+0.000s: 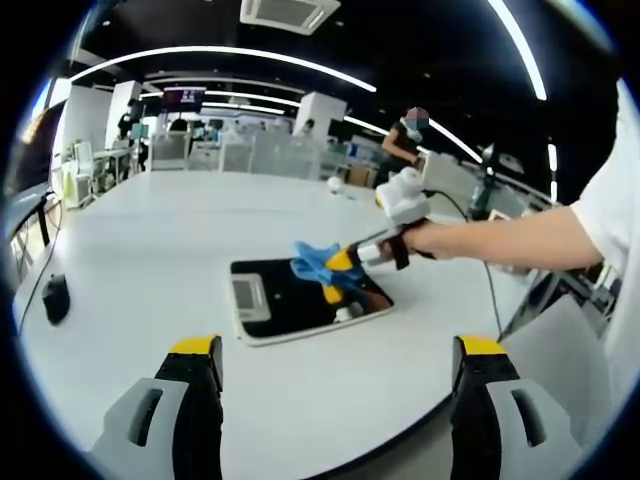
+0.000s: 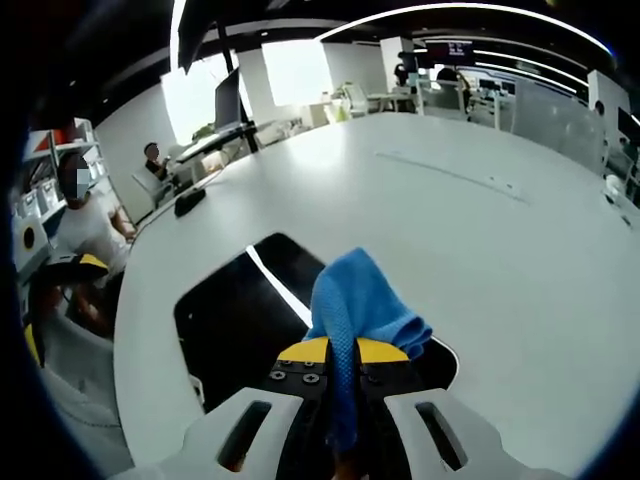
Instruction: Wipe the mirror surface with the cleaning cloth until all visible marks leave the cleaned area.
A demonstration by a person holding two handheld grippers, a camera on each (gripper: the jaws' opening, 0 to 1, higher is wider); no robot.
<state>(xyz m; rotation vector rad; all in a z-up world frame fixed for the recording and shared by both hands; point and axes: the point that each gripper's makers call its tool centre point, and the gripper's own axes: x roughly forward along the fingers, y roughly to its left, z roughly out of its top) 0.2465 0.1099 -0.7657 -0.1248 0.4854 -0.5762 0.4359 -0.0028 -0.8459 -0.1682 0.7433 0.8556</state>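
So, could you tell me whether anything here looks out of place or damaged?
Nothing stands out. The mirror lies flat on the white table, and the right claw holds the blue cloth over it. The left claw is open and empty.

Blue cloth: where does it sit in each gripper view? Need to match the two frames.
Left gripper view: the blue cloth is just right of centre, pinched by the right gripper over the far edge of the mirror.
Right gripper view: the cloth is at lower centre, rising from that view's own shut jaws, over the mirror.
Shared landmark: the dark rounded mirror lying on the white table.
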